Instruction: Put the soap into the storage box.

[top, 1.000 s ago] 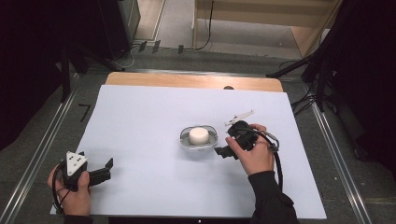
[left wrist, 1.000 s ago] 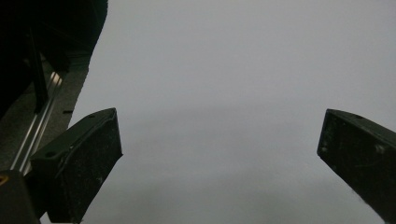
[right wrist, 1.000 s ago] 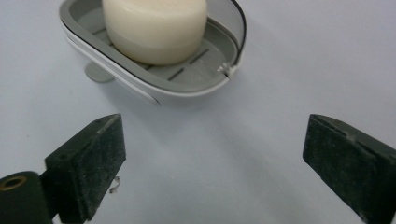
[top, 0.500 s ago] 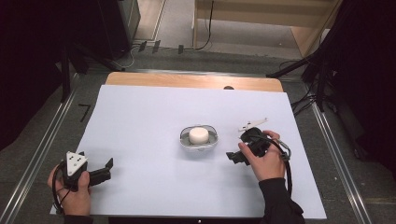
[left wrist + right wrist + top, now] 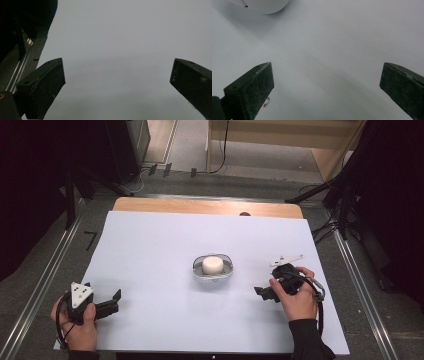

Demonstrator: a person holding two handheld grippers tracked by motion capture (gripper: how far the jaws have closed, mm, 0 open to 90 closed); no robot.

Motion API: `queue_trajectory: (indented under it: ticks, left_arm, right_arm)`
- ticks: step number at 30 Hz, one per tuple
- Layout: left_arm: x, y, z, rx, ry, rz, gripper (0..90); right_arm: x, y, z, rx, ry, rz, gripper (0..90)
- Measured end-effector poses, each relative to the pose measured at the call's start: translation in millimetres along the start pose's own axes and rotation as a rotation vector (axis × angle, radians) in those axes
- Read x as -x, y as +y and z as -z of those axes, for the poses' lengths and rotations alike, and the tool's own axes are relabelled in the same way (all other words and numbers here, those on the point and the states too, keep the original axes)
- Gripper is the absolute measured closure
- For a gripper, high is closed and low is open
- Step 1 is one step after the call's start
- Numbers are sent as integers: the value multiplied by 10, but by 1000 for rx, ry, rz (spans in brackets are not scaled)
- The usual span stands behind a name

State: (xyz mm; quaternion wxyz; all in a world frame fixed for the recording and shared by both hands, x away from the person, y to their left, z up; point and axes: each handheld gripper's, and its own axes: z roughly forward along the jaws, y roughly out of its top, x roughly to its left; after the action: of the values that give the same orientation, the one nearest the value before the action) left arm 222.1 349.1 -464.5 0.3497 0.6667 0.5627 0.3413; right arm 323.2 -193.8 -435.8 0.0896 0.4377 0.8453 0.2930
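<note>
Status: looks like the placing step is done, judging by layout alone. White puck-shaped piece (image 5: pixel 212 265) sits inside the shallow glass dish (image 5: pixel 226 271) at mid-table, roughly centred in it, upright, nothing touching it. Dish rests flat on the white sheet (image 5: pixel 150 250) covering the table.

Right gripper (image 5: pixel 263 292) is near the dish on its right side, apart from it, jaws pointing toward it. In the right gripper view the jaws stand wide with bare sheet between them; the rounded white edge at the top left there is probably the dish or the puck, can't tell which. Nothing held.

Left gripper (image 5: pixel 114 301) is well apart at the near left corner, jaws also wide and empty in the left gripper view, over bare sheet beside the table's metal rail (image 5: pixel 18 71).

Remaining: nothing obvious on the table to add. My guess is either finished or about to re-grasp the dish or puck with the right gripper.

Puck: plain white, short cylinder, flat top, matte. Dish: clear, low rim, slightly oval, shows reflections; likely slippery for the jaws.
</note>
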Motion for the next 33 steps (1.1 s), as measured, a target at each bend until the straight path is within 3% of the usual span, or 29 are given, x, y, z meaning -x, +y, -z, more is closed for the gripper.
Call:
queue_trajectory:
  ticks: [7,12,22,28,33]
  left_arm:
    - [-6,2,-4,-4,-5,1,2]
    - [-10,3,-6,-4,-7,5,1]
    - [-5,5,-6,-9,-1,1,2]
    - [-7,5,-7,-9,-3,3,2]
    - [-9,4,-7,-7,-4,2,2]
  right_arm:
    - [98,-166,28,-4,0,-19,0]
    - [190,-233,51,19,14,-45,0]
    - [266,-393,92,72,-6,-42,0]
    - [386,-571,168,117,-17,-96,0]
    - [452,-679,198,125,-30,-111,0]
